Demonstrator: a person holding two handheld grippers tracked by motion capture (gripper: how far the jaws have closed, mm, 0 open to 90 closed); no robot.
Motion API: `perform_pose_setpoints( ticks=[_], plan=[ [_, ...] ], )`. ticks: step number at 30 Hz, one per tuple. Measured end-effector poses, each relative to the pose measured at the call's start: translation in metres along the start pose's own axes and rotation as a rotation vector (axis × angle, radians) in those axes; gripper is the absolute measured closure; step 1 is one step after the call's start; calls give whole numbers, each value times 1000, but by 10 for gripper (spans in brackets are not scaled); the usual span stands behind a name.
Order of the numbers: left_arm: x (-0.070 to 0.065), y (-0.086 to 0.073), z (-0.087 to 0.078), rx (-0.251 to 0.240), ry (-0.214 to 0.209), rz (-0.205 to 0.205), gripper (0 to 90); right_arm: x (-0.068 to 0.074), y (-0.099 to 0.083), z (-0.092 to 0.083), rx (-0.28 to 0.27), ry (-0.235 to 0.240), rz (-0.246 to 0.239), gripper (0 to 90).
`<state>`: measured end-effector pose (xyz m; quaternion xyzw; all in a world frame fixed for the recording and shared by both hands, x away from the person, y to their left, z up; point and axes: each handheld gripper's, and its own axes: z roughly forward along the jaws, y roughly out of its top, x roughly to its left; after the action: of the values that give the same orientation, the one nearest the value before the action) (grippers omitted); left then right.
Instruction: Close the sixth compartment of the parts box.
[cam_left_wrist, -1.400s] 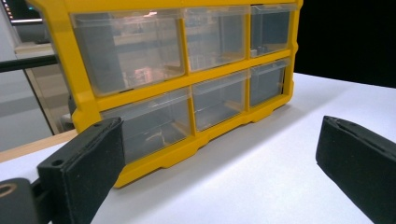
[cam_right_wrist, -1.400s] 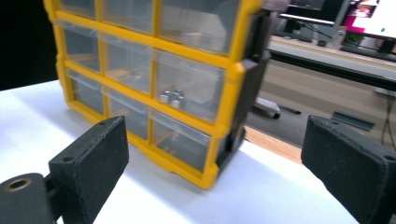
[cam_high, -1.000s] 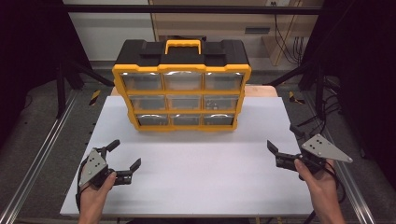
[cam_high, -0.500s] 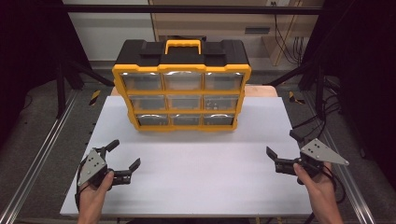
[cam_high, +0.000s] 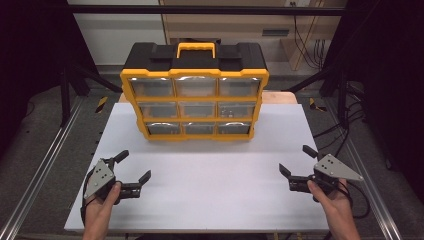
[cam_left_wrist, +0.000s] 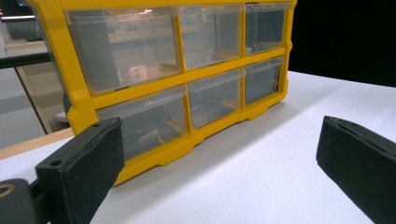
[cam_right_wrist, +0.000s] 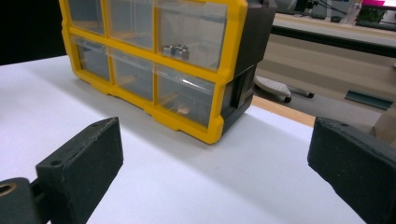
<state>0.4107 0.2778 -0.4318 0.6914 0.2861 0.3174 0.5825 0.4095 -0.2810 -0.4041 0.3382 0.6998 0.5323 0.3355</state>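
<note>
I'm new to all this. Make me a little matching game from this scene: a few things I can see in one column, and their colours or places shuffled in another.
Things:
1. carry handle
2. drawer organiser's lid
3. left gripper
4. right gripper

Descriptions:
A. black, along the cabinet's top
B. jaws open, over the white table's near right corner
C. yellow, centred on the top
D. jaws open, over the table's near left corner

Pairs: 1-C, 2-A, 3-D, 4-B
</note>
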Motion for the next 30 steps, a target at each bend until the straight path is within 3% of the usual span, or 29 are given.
perform_pose_setpoints(
  ticks=[30],
  plan=[
    [-4,-1,3,19,-25,17,10,18,-23,21,36,66,11,38]
  ],
)
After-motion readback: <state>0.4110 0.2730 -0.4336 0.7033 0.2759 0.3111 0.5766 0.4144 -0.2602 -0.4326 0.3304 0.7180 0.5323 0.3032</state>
